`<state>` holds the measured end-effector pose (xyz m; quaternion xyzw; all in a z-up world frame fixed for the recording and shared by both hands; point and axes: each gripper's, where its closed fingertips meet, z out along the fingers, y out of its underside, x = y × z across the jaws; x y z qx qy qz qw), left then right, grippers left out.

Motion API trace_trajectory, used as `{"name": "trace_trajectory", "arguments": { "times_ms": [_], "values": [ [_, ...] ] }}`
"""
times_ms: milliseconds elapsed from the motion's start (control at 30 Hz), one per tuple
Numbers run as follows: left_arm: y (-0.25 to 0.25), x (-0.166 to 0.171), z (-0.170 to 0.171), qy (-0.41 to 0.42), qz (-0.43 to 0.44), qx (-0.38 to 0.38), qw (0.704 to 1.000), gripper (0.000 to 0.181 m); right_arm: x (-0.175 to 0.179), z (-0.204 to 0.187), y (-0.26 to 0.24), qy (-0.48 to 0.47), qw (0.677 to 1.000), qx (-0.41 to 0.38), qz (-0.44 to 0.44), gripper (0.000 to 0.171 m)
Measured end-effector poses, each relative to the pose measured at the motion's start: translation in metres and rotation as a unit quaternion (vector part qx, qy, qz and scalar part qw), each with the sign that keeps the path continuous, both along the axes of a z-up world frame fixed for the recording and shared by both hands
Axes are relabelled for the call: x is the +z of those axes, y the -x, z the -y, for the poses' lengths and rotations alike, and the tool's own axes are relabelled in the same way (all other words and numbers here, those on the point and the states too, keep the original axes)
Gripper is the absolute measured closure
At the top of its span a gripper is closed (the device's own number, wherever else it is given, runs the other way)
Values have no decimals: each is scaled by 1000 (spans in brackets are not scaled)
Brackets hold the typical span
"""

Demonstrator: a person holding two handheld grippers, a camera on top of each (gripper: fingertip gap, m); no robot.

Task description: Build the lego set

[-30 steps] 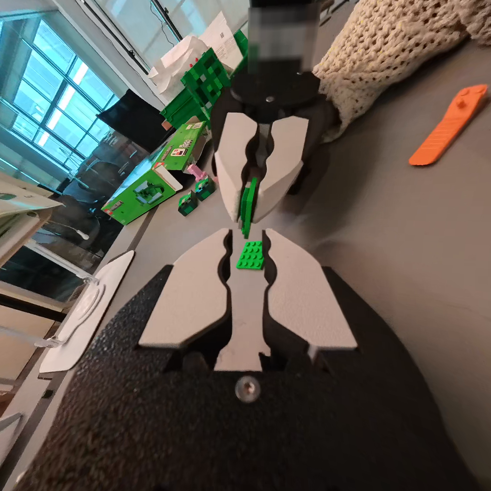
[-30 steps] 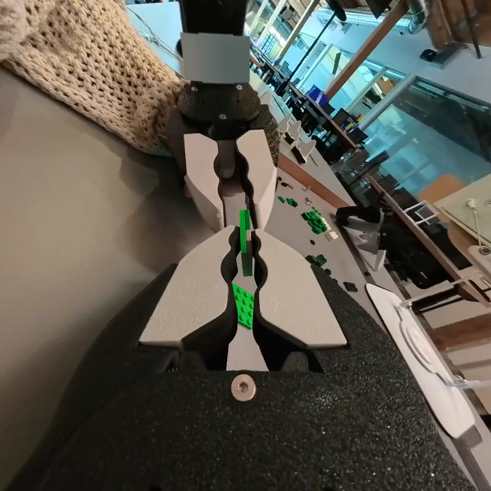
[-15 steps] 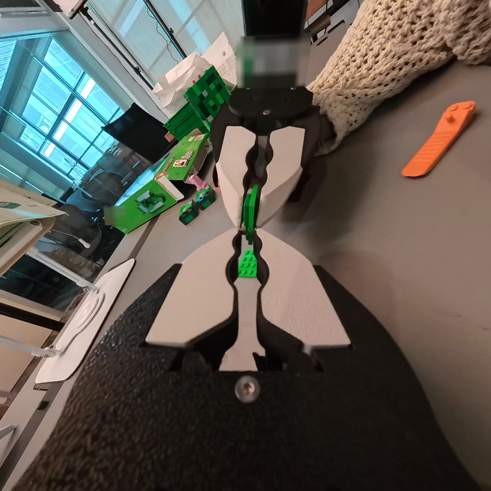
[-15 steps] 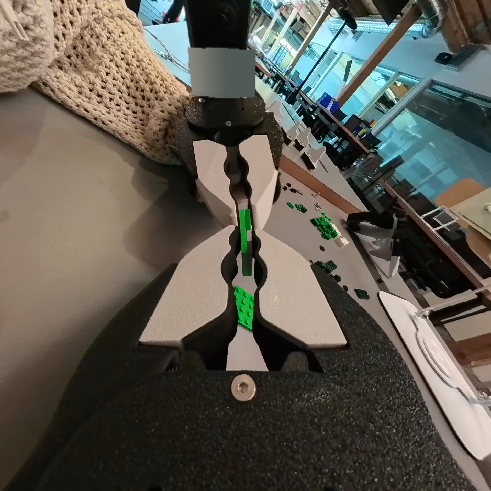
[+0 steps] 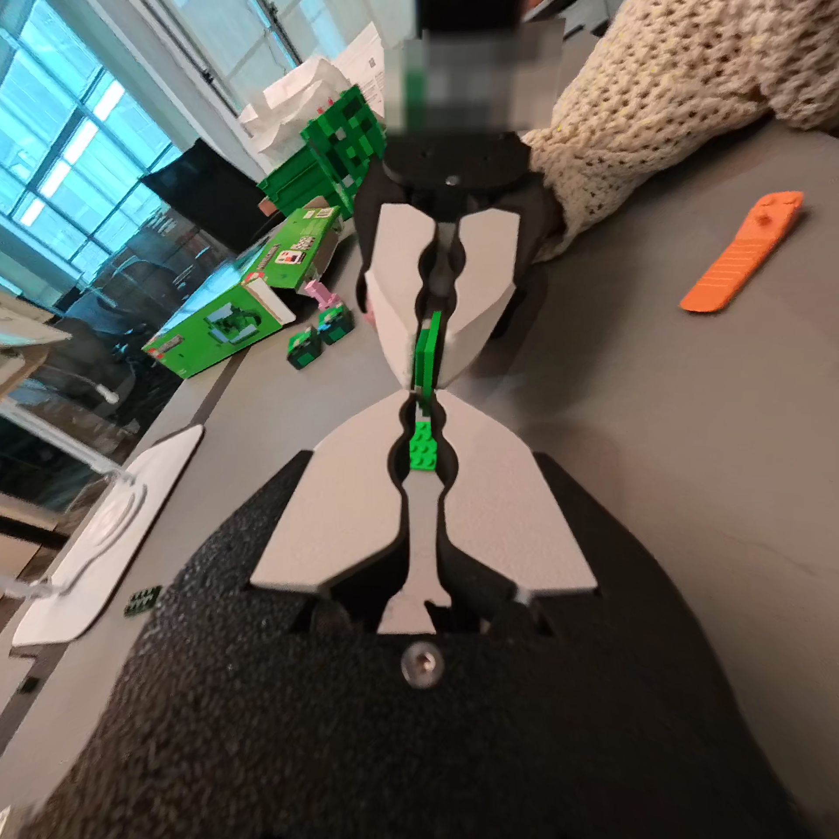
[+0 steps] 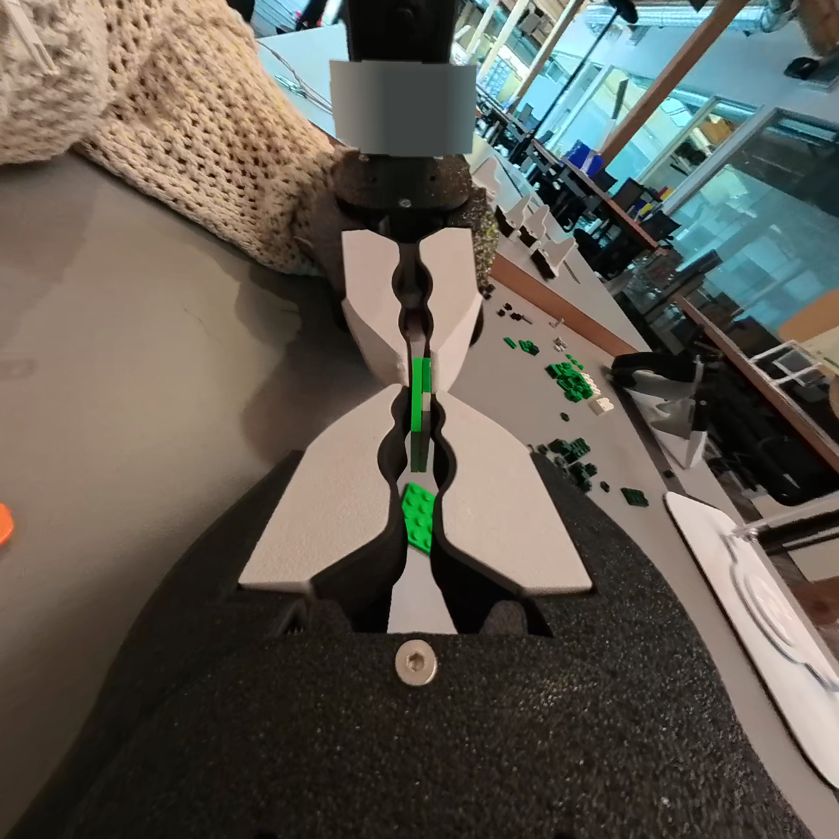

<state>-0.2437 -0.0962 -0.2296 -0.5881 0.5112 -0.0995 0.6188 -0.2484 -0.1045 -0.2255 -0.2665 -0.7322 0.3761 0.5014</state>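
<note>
A thin upright stack of green plates, with a small white piece in it, is held above the grey table. My right gripper is shut on the stack. My left gripper meets it tip to tip and is shut on the stack's other end. Each gripper shows in the other's view, the right gripper and the left gripper. A bright green studded plate lies flat on the table under the fingers; it also shows in the right wrist view.
An orange brick separator lies on the right. A green set box, a built green block head and small builds stand far left. Loose green pieces lie scattered. White boards sit at the table edge. A knit sleeve is nearby. The grippers are tip to tip, or close to it. The orange brick separator is about 15 cm from both grippers' fingertips.
My left gripper was open a second ago; it has closed on the end of the green stack. The right gripper kept its hold.
</note>
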Motion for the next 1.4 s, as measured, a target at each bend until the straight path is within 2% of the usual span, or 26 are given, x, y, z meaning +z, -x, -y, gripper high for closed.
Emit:
{"name": "trace_trajectory", "arguments": {
  "times_ms": [67, 133, 267, 367, 567, 800, 900, 1400],
  "values": [
    [3, 3, -6, -2, 11, 26, 1000, 174, 3, -6, 2, -36, 999, -21, -25, 165],
    [7, 8, -7, 2, 33, 32, 999, 159, 10, -12, 4, -108, 990, -54, -68, 165],
    [10, 21, -6, 59, 110, 18, 992, 141, 19, -14, 5, -283, 944, -102, -132, 165],
    [8, 28, -2, 107, 160, -12, 981, 138, 23, -8, 5, -363, 911, -112, -159, 165],
    [3, 33, 6, 149, 198, -49, 968, 142, 25, -3, 6, -425, 883, -110, -168, 165],
    [-2, 28, 7, 156, 178, -45, 971, 143, 31, -2, 5, -430, 876, -119, -180, 165],
    [-1, 28, 7, 164, 182, -45, 968, 147, 31, -1, 6, -432, 876, -118, -181, 165],
    [-1, 28, 10, 184, 189, -58, 963, 148, 30, 1, 5, -434, 875, -114, -181, 165]
  ]
}}
